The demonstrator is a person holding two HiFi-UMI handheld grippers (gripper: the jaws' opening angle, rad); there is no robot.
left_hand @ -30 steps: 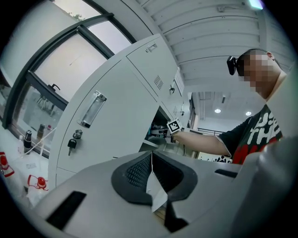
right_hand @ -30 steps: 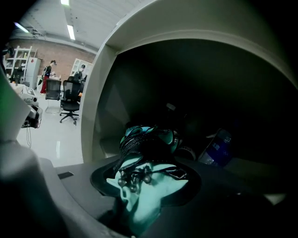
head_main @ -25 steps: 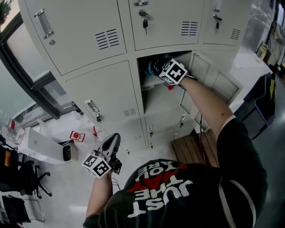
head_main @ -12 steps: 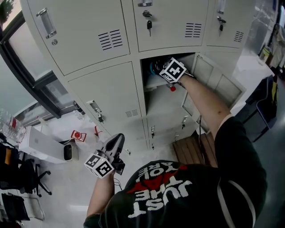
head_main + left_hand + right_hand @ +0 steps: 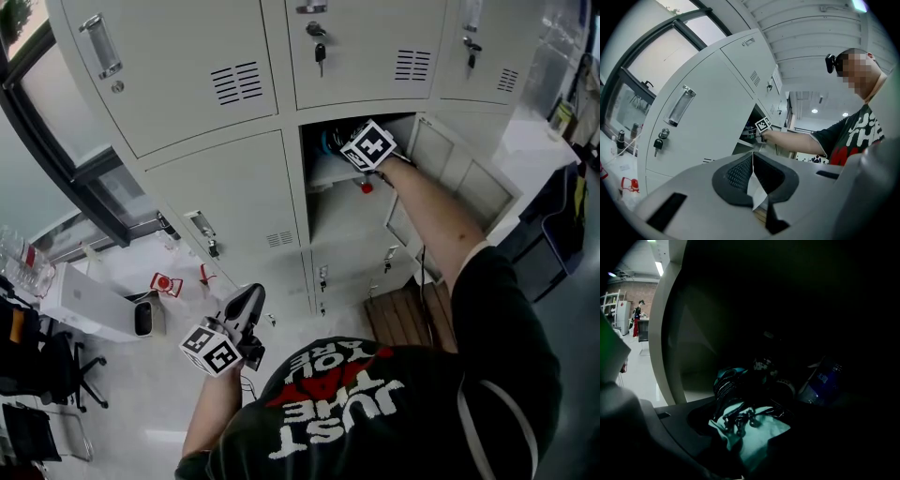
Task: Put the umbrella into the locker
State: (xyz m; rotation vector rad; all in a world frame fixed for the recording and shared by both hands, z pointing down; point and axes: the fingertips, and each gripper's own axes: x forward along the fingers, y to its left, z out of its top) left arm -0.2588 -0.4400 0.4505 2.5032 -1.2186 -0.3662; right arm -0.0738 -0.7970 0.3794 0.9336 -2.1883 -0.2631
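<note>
The folded teal-and-black umbrella lies inside the open locker compartment, and a bit of teal shows there in the head view. My right gripper reaches into that compartment. In the right gripper view its jaws are opening, with the umbrella's cloth and rib tips between them; the dark hides whether the pads touch. My left gripper hangs low at the person's left side, shut and with nothing in it; its pads meet at the tips.
A dark blue bottle-like thing stands deeper in the locker, to the right. The compartment's door is swung open to the right. Neighbouring doors are closed, some with keys. A white box and a wooden pallet are on the floor.
My right gripper has pushed slightly further into the compartment. The left gripper has stayed where it was.
</note>
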